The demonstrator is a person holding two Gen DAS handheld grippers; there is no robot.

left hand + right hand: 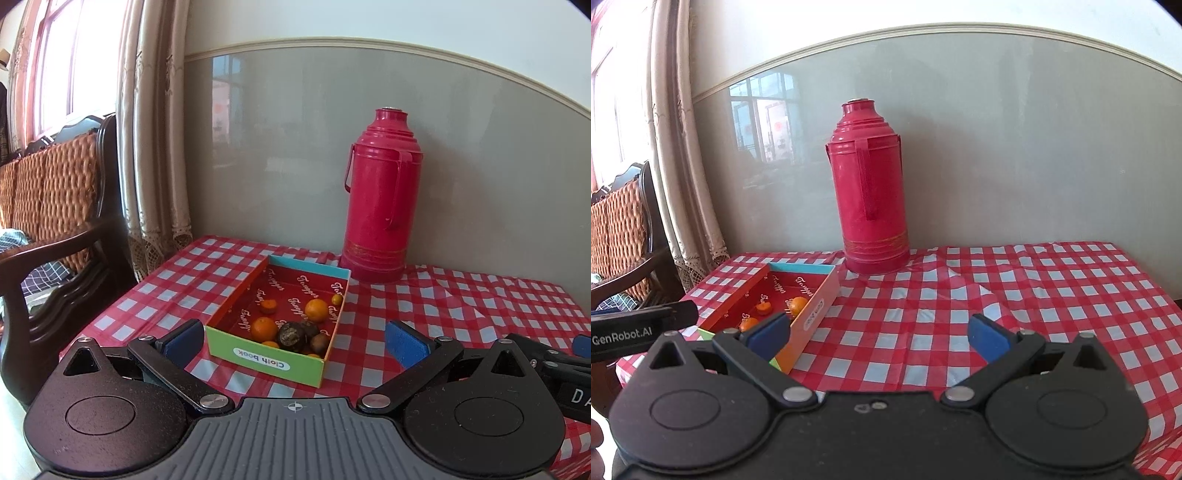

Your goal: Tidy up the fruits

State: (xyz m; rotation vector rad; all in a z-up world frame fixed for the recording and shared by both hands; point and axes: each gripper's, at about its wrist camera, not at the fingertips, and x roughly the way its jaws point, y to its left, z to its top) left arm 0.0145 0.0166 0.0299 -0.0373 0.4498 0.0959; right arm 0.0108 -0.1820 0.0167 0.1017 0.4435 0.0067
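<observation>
Both tools stand back from the work, low over the near table edge. The left gripper (295, 343) has its jaws spread wide with nothing between them; the right gripper (881, 336) is likewise fully spread and empty.

The fruits (295, 325) all lie inside the box (266, 363), which sits on the checked tablecloth (960, 295) in front of and left of the red flask (380, 195). No fruit shows on the cloth, so the sorting appears complete.

If any fruit needs regrouping, approach from above the box, clear of the walls, and close on 1 fruit only.

The box's long axis runs from its near green end wall toward the far blue wall, angled slightly right toward the flask.
</observation>
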